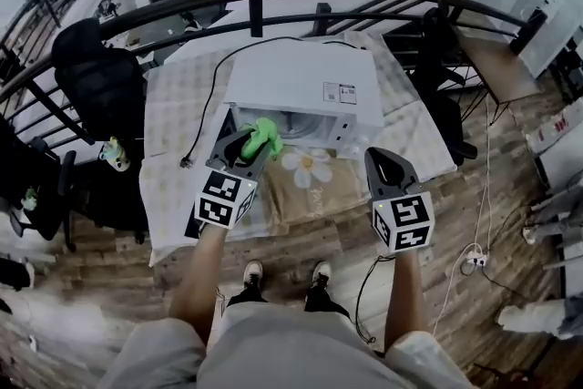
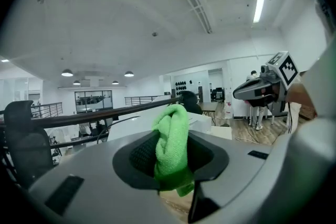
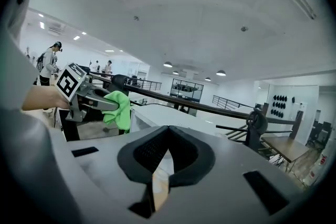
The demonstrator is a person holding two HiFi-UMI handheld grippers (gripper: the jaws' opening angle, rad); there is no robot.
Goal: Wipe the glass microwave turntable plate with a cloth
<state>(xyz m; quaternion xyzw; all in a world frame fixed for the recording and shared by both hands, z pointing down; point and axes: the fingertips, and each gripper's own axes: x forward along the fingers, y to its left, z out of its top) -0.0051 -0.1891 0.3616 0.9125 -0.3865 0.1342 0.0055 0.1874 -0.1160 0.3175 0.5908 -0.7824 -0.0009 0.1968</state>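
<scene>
Your left gripper (image 1: 246, 144) pinches the green cloth (image 1: 264, 137) at the microwave (image 1: 301, 87) mouth while your right gripper (image 1: 383, 159), closed and empty, hangs nearer, so wiping looks about to start: carry the cloth in onto the plate.

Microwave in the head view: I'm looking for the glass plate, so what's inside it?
Only a pale strip of its open cavity shows below the microwave top. The green cloth shut in the left gripper covers the strip's left end. No plate is visible.
</scene>
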